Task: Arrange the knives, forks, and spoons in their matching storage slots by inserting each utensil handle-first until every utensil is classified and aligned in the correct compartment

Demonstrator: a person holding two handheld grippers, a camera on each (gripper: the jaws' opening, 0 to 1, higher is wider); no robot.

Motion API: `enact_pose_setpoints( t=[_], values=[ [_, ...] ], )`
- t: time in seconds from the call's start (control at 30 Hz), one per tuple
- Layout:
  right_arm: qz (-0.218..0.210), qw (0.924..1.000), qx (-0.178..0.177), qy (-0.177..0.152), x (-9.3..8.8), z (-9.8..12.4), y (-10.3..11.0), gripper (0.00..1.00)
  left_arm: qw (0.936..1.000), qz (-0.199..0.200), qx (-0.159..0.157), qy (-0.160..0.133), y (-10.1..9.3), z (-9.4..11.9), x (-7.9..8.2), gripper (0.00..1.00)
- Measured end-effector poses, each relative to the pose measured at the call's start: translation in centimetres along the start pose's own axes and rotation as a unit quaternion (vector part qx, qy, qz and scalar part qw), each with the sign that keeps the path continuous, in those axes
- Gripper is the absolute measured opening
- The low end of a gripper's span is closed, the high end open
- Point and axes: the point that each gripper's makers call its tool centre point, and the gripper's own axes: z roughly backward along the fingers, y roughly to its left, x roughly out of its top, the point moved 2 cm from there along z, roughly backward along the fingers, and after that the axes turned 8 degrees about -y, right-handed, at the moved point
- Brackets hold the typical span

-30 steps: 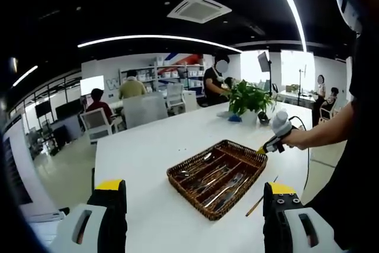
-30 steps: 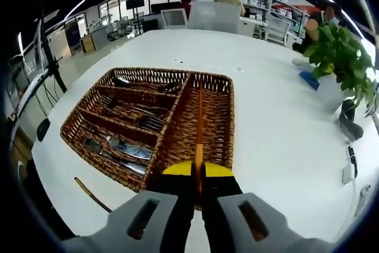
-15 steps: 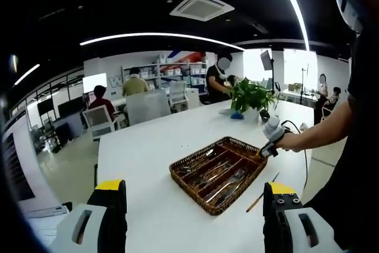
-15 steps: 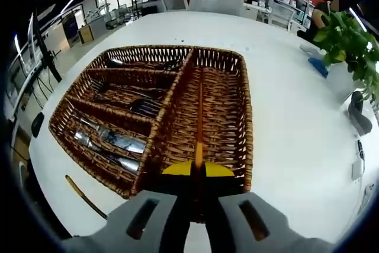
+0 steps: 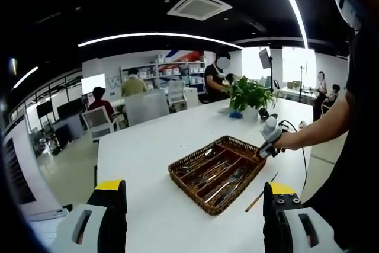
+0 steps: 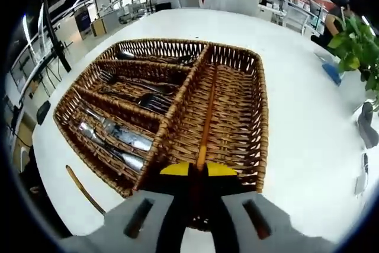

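**Q:** Between the right gripper's (image 6: 198, 169) yellow-tipped jaws, what's actually there?

**A:** They're clenched on a thin brown wooden chopstick (image 6: 205, 128). It runs straight forward from the tips, over the long right-hand compartment of the brown woven wicker cutlery tray (image 6: 256, 124). Can't tell if the far end touches the wicker floor.

**Q:** And the rest of the tray?

**A:** Three shorter slots on the left side in the right gripper view. Nearest one has silver metal knives (image 6: 112, 139), the middle one silver forks (image 6: 139, 99), and the far one holds more silver utensils (image 6: 155, 58), too small to call. A second wooden chopstick (image 6: 83, 188) lies loose on the white table (image 6: 302, 146), just beside the tray's near-left corner.

**Q:** Left gripper?

**A:** Left gripper (image 5: 194, 197) is released, jaws wide apart with nothing between them, held well back from the tray. In its view you see the tray on the table, the right gripper at its far edge in a person's hand (image 5: 290, 140), and that loose chopstick near the tray. A green potted plant (image 5: 251, 96) sits further along the table, people at desks beyond.
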Motion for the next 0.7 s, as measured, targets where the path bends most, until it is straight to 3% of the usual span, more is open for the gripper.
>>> enact_pose_setpoints(
  t=[0.03, 0.07, 0.17, 0.2, 0.23, 0.27, 0.33, 0.4, 0.53, 0.63, 0.7],
  values=[
    [0.004, 0.9999, 0.007, -0.007, 0.3, 0.2, 0.1, 0.21, 1.0, -0.002, -0.001, 0.0, -0.1, -0.1, 0.0, 1.0],
    [0.027, 0.9979, 0.043, -0.04, 1.4, 0.3, 1.0, 0.23, 1.0, -0.004, -0.004, 0.002, -0.2, -0.3, 0.0, 1.0],
    [0.091, 0.9954, 0.022, -0.021, 1.1, 1.4, 0.2, 0.32, 0.9997, -0.014, -0.017, 0.007, -0.8, -0.9, -0.3, 1.0],
    [0.111, 0.9925, 0.025, -0.044, 1.9, 1.9, 0.1, 0.38, 0.9996, -0.017, -0.023, 0.008, -1.1, -1.2, -0.5, 1.0],
    [0.104, 0.993, 0.022, -0.052, 1.9, 2.2, -0.2, 0.44, 0.9995, -0.019, -0.026, 0.007, -1.3, -1.4, -0.5, 1.0],
    [0.093, 0.9942, 0.024, -0.05, 1.9, 2.6, -0.4, 0.52, 0.9994, -0.018, -0.028, 0.006, -1.4, -1.6, -0.5, 1.0],
    [0.062, 0.9948, 0.039, -0.071, 2.4, 3.6, -0.5, 0.83, 0.9993, -0.018, -0.032, 0.002, -1.7, -2.1, -0.5, 1.0],
    [0.062, 0.9935, 0.036, -0.087, 2.9, 4.6, -1.2, 0.99, 0.9992, -0.019, -0.036, 0.0, -2.0, -2.6, -0.3, 1.0],
    [0.067, 0.9917, 0.031, -0.105, 4.0, 7.0, -2.3, 0.99, 0.9988, -0.019, -0.045, -0.008, -2.6, -3.5, 0.1, 1.0],
    [0.059, 0.9859, 0.068, -0.142, 5.7, 8.7, -1.6, 0.99, 0.9986, -0.02, -0.049, -0.011, -2.3, -3.8, 0.1, 1.0],
    [0.067, 0.9859, 0.061, -0.14, 5.9, 9.8, -1.9, 0.99, 0.9984, -0.022, -0.051, -0.01, -2.6, -4.0, 0.1, 1.0]
  ],
)
